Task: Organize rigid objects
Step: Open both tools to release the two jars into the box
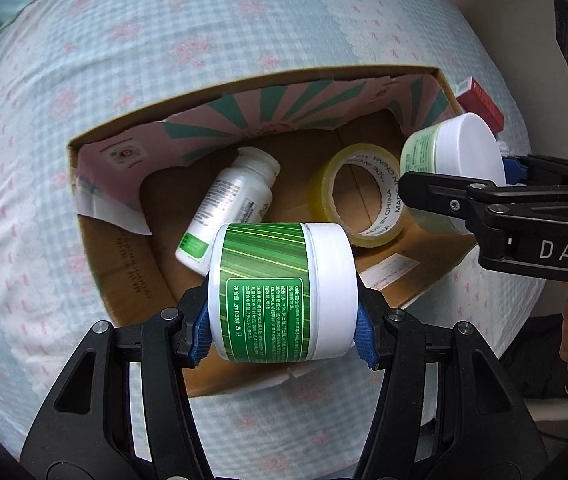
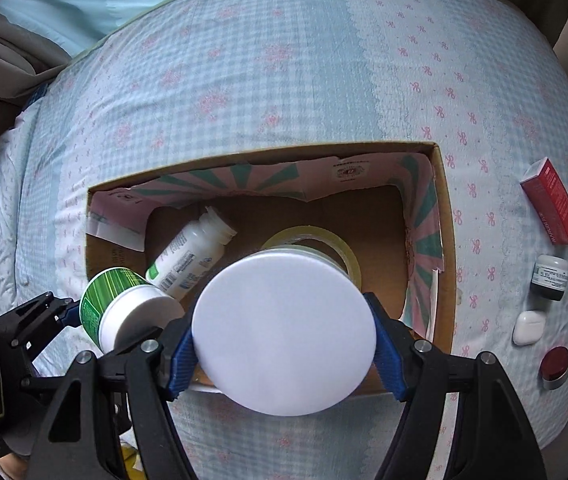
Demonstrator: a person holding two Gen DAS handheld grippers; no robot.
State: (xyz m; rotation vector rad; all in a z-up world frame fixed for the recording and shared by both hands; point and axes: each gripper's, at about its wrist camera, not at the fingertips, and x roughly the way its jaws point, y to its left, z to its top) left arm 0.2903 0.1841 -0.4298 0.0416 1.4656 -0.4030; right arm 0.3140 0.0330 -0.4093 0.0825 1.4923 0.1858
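Jars were in both of my grippers. My left gripper (image 1: 282, 326) squeezed a green jar (image 1: 280, 292) lying on its side, with the blue pads (image 1: 200, 334) pressed tight on its 2 ends. It hung over the near edge of the cardboard box (image 1: 124, 264). My right gripper (image 2: 284, 344) pinched a pale jar (image 2: 284, 332) by its big white lid, and the lid faced my camera. That jar hung over the near edge of the box too.

Inside the box I saw a white bottle (image 1: 230, 208) lying down and a roll of tape (image 1: 358, 196) beside it. The box sat on a checked bed sheet (image 2: 284, 80). To the right of the box, on the sheet, lay a red carton (image 2: 550, 206), a small dark jar (image 2: 549, 278), a white earbud case (image 2: 529, 327) and a little red pot (image 2: 554, 366).
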